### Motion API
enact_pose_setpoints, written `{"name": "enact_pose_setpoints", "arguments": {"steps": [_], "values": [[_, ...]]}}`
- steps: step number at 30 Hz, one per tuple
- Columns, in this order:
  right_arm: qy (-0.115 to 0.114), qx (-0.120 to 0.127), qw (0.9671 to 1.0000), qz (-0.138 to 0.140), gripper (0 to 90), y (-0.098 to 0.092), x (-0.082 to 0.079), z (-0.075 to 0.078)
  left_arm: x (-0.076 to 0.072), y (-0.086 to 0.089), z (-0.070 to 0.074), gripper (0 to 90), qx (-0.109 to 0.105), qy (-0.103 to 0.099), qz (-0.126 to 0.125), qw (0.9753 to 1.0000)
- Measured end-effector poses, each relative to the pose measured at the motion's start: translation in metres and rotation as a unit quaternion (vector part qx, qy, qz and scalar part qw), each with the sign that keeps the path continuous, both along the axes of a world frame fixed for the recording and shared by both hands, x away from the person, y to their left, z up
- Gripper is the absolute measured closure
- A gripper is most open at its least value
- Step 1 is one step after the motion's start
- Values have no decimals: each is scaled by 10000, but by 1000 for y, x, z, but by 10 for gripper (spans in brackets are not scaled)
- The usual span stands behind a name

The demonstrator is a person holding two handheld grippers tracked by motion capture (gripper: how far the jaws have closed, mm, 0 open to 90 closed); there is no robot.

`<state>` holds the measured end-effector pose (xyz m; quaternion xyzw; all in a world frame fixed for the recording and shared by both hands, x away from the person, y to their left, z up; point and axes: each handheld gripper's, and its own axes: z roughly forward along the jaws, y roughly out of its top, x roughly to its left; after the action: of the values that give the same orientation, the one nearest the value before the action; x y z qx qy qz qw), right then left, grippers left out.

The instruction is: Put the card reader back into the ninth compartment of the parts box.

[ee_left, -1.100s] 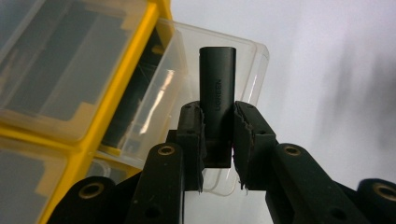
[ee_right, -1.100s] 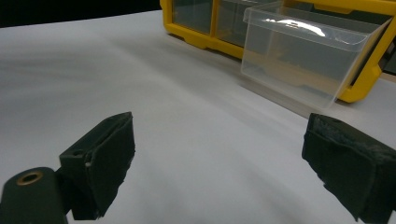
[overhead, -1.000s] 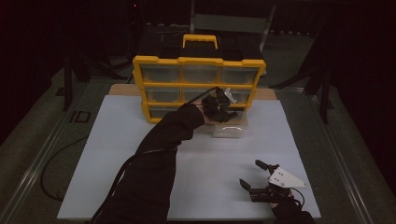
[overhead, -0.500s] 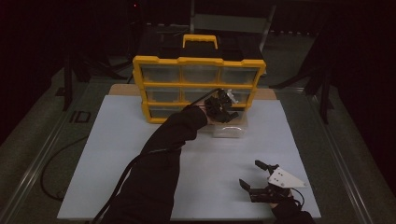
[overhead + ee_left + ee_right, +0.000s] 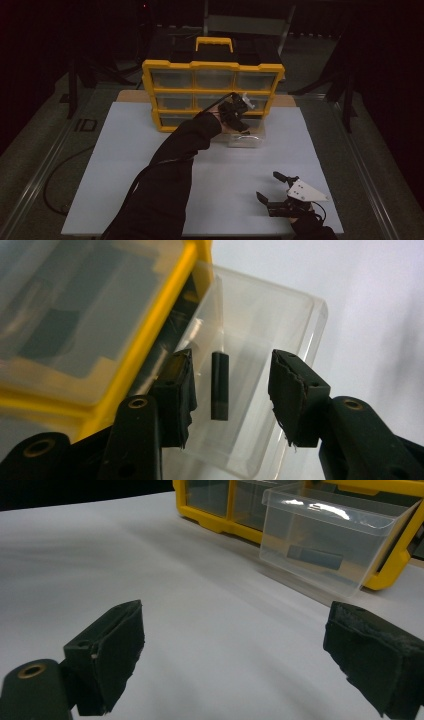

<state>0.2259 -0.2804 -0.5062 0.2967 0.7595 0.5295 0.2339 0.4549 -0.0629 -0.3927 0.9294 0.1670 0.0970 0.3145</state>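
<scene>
My right gripper rests near me at five o'clock on the white table sheet, its jaws spread wide with nothing between them. Farther out, at twelve o'clock, my left gripper hangs over the clear plastic drawer pulled out of the yellow compartment organiser box; its jaws stand apart around the small black block lying inside the drawer, not touching it.

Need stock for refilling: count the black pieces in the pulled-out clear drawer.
1. A single black piece lies on the floor of the clear drawer, below the open left gripper; none seems hidden.
</scene>
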Motion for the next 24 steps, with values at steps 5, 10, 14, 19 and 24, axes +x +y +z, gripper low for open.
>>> {"name": "enact_pose_setpoints", "arguments": {"steps": [5,10,14,19,24], "values": [[-16,-15,10000,15,95,1,0,0,-5,5,9,452,-37,37,-75,10000],[-17,-24,10000,5,95,1,0,0,-15,9,14,371,62,76,-179,9998],[-8,-21,10000,-7,95,0,0,0,-19,13,17,319,50,17,-198,9998],[-25,-29,10000,-31,95,0,0,0,-25,19,19,256,24,12,-247,9997],[-29,-41,10000,-19,95,0,0,0,-29,25,20,173,60,27,-218,9997]]}}
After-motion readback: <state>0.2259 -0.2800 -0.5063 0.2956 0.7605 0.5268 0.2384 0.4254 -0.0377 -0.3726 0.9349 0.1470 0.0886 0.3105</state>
